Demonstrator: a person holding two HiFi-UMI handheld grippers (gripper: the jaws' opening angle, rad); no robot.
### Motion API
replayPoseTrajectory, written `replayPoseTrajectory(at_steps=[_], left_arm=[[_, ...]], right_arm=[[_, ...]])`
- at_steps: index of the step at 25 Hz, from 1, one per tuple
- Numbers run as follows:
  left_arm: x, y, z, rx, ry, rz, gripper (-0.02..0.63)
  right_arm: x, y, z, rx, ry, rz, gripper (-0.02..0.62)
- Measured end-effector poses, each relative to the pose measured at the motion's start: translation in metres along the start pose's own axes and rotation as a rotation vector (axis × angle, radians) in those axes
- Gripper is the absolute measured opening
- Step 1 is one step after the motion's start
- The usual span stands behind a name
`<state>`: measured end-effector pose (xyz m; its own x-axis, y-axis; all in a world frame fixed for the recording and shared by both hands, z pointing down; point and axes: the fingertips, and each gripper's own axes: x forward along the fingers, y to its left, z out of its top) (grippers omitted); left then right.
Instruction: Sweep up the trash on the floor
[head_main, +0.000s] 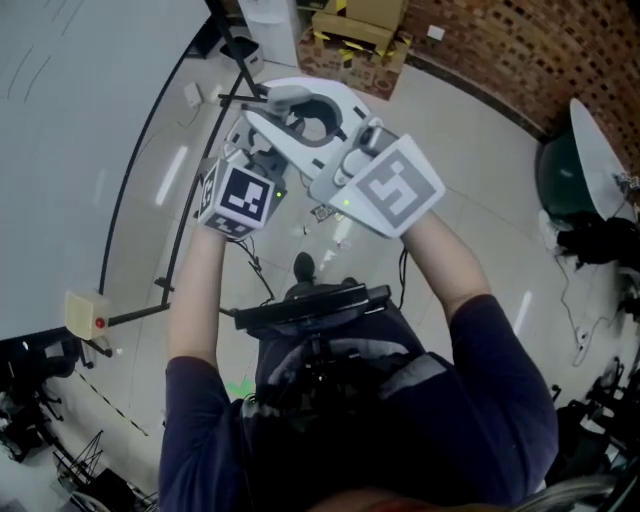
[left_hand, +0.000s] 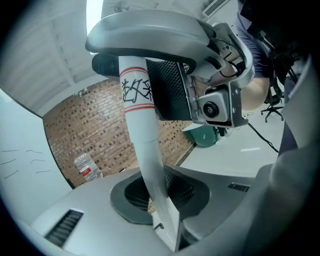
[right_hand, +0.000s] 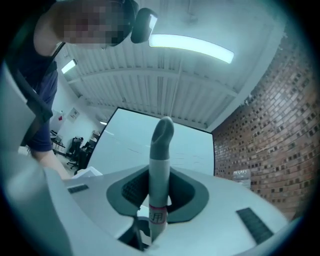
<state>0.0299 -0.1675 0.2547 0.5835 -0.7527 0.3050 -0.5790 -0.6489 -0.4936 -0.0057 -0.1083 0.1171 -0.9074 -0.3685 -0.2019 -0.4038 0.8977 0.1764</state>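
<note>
A white handle (left_hand: 142, 130) with red bands and black characters stands between my left gripper's (left_hand: 157, 195) jaws, which are shut on it. Higher up the same pole, just above the label, my right gripper (left_hand: 150, 30) arches around it. In the right gripper view the handle (right_hand: 160, 170) rises from the right gripper (right_hand: 157, 200), which is shut on it at the red band; its grey tip points toward the ceiling. In the head view both grippers, left (head_main: 262, 140) and right (head_main: 310, 120), are lifted close together. The handle's lower end is hidden. A clear plastic bottle (left_hand: 86, 167) lies by the brick wall.
Small scraps of litter (head_main: 322, 212) lie on the pale floor below the grippers. A green bin with a white lid (head_main: 570, 170) stands at the right. Cardboard boxes (head_main: 355, 40) sit against the brick wall (head_main: 500, 50). A black stand (head_main: 240, 60) is at the back.
</note>
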Motion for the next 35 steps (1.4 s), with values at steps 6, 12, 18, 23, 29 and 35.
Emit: replayPoseTrajectory(at_steps=[6, 12, 18, 23, 29, 35], left_arm=[[-0.034, -0.028, 0.0, -0.066, 0.061, 0.064, 0.055], [-0.068, -0.052, -0.025, -0.188, 0.127, 0.1, 0.055], [-0.097, -0.064, -0.053, -0.253, 0.206, 0.148, 0.055], [-0.119, -0.059, -0.084, -0.286, 0.247, 0.201, 0.054], [-0.148, -0.036, -0.125, -0.374, 0.234, 0.285, 0.049], [-0.175, -0.032, -0.183, -0.415, 0.215, 0.28, 0.048]], right_arm=[[-0.018, 0.036, 0.011, 0.017, -0.028, 0.16, 0.106], [-0.012, 0.069, -0.001, 0.032, -0.029, 0.26, 0.121], [-0.003, 0.095, -0.017, 0.128, -0.019, 0.291, 0.123], [0.015, 0.125, -0.033, 0.14, 0.016, 0.351, 0.127], [0.06, 0.153, -0.054, 0.321, 0.054, 0.402, 0.11], [0.102, 0.203, -0.094, 0.296, 0.179, 0.605, 0.113]])
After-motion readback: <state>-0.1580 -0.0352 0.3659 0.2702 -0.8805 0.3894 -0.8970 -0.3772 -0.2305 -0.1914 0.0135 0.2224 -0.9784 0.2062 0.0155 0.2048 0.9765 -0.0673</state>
